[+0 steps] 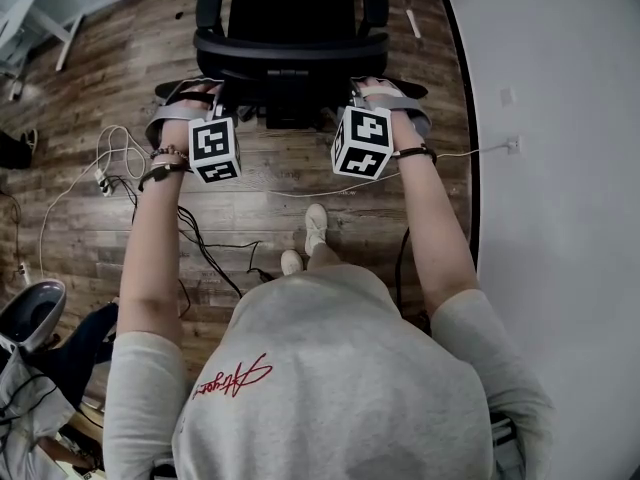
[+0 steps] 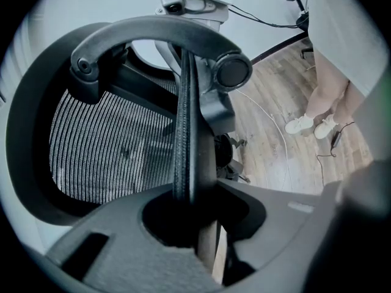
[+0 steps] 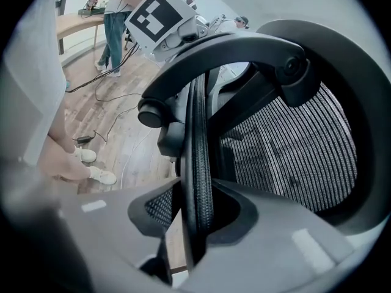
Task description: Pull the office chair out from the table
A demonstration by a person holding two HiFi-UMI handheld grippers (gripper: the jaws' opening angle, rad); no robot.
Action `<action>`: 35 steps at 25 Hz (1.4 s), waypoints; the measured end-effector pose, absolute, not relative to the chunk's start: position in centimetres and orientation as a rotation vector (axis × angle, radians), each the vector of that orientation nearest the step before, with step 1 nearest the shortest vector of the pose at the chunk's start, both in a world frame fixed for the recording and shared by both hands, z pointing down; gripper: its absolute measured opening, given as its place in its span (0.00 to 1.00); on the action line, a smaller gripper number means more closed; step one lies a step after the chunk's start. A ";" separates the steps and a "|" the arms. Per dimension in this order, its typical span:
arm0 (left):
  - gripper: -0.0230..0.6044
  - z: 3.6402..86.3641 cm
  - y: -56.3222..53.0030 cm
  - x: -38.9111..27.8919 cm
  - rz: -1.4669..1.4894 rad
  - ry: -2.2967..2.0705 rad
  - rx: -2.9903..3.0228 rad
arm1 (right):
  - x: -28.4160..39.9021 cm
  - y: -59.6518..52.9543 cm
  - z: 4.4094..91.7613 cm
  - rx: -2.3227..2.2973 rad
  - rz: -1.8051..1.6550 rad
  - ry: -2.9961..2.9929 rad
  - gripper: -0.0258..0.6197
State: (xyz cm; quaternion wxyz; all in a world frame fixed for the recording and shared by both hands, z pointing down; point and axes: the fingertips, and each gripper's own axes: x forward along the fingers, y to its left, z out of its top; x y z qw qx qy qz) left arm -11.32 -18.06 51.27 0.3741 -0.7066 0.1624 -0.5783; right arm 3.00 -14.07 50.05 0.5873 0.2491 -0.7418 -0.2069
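So, my left hand-held gripper (image 1: 192, 94) is clamped on the left edge of the office chair (image 1: 290, 13) backrest (image 1: 290, 54), and my right hand-held gripper (image 1: 376, 90) on its right edge. The chair stands on the wooden floor (image 1: 250, 203), right in front of me.

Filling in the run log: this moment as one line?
left gripper: shut on backrest | right gripper: shut on backrest | office chair: upright on wood floor
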 end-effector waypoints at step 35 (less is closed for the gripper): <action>0.15 52.4 -6.3 -11.5 -1.450 0.415 -1.776 | 2.8 -2.1 51.4 0.624 -0.519 -1.708 0.20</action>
